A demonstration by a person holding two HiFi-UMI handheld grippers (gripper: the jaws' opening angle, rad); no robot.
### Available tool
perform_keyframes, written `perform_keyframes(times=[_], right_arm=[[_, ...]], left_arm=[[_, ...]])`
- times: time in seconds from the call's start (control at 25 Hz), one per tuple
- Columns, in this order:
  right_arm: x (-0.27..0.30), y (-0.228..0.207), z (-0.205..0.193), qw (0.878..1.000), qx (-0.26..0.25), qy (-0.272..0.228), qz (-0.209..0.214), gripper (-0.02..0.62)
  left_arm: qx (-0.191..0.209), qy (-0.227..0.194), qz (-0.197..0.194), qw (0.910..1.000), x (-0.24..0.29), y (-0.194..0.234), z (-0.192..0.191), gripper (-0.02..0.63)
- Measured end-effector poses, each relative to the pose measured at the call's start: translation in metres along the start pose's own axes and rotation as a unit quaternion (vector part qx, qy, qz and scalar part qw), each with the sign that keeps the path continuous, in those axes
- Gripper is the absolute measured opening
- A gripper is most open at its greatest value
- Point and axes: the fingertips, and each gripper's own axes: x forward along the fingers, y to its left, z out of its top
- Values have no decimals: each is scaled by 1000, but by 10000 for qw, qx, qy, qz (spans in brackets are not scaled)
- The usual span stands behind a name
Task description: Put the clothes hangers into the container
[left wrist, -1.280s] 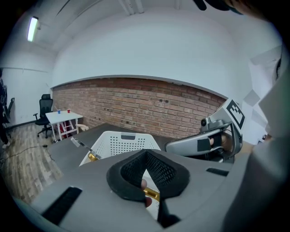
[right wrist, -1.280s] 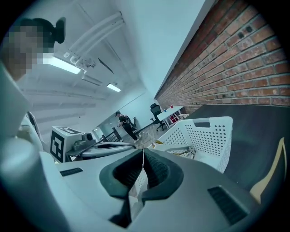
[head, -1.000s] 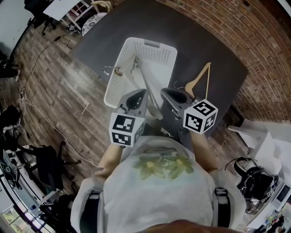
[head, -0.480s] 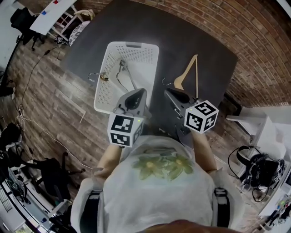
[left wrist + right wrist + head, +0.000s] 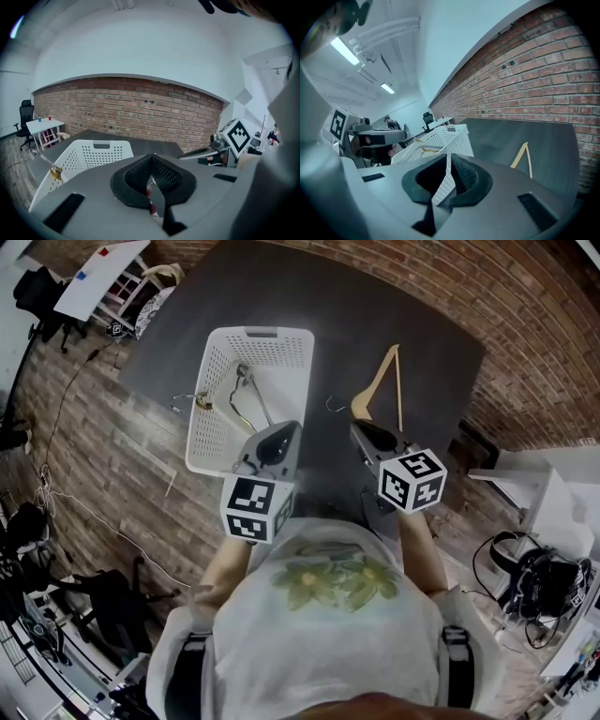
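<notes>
Two tools reach forward over a dark worktop [image 5: 347, 324], each with a cube of square markers behind it. The left tool [image 5: 286, 430] points toward the near end of a white perforated basket [image 5: 281, 331], which sits left of centre in the head view. In its own view its jaws are pressed together at the tips with nothing between them, and the basket [image 5: 93, 154] lies ahead and to the left. The right tool [image 5: 364, 430] is likewise closed and empty, its tips meeting in the right gripper view [image 5: 449, 157]. A wooden clothes hanger [image 5: 375, 381] lies flat on the worktop just beyond it, right of the basket and apart from it, with its hook turned toward the basket. In the right gripper view that hanger [image 5: 520, 154] shows to the right of the jaws and the basket [image 5: 450, 136] behind them. Inside the basket lie more hangers [image 5: 246, 395]. One hanger's hook, with a brass collar [image 5: 202, 402], pokes out over the basket's left rim. A brick wall [image 5: 525, 306] borders the worktop at the upper right.
</notes>
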Motion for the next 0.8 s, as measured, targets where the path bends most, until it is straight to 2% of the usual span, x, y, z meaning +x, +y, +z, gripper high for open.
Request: perform_keyframes(times=[0.32, 0.44, 0.8], right_arm=[[1, -31, -16, 9989, -50, 206, -408, 40], [4, -40, -28, 9983, 7, 419, -414, 98], [9, -71, -62, 9918, -281, 1041, -687, 151]], left_arm=[[-100, -10, 27, 9999, 4, -3, 2, 28], [-112, -7, 43, 9999, 8, -5, 3, 28], [-198, 32, 85, 9998, 19, -8, 5, 28]])
